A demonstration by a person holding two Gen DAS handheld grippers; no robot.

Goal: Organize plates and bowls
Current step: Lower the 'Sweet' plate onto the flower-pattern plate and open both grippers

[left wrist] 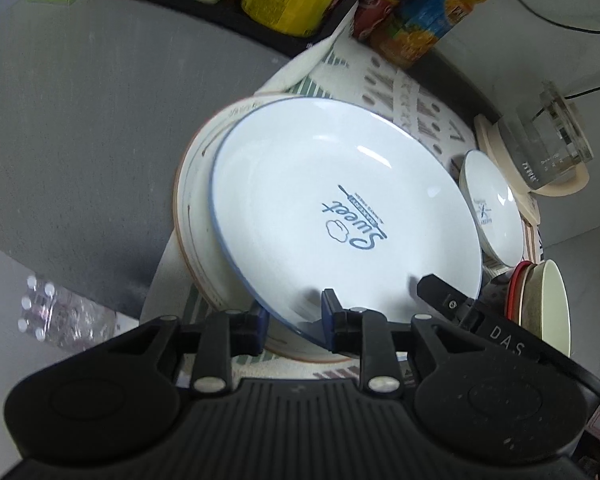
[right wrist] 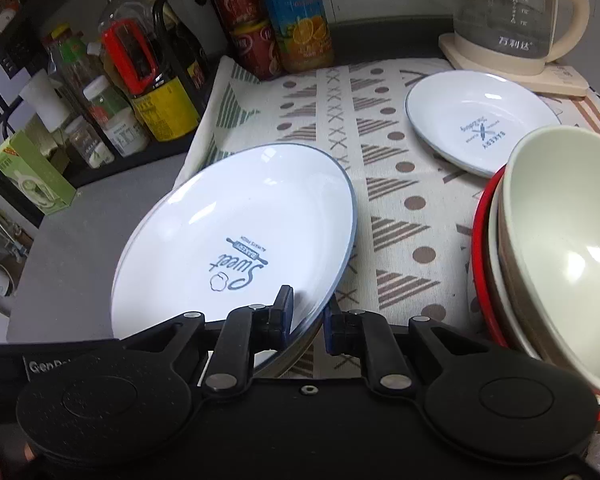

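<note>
A large white plate with a blue rim and "Sweet" print point(left wrist: 340, 208) point(right wrist: 236, 240) is held tilted over a larger cream plate with a brown rim point(left wrist: 192, 216). My left gripper point(left wrist: 294, 316) is shut on the white plate's near edge. My right gripper point(right wrist: 306, 316) is shut on the same plate's rim; its fingers point(left wrist: 444, 296) show in the left wrist view. A smaller white "Bakery" plate point(right wrist: 480, 120) point(left wrist: 494, 208) lies on the patterned cloth point(right wrist: 400, 216). A stack of bowls, cream one on top point(right wrist: 560, 248) point(left wrist: 548, 304), stands at the right.
A glass kettle on a cream base point(right wrist: 516, 20) point(left wrist: 540, 148) stands at the back right. Cans and a juice carton point(right wrist: 292, 20) stand behind the cloth. A black rack with bottles and jars point(right wrist: 112, 92) lines the left. Grey countertop point(left wrist: 80, 140) lies beside the cloth.
</note>
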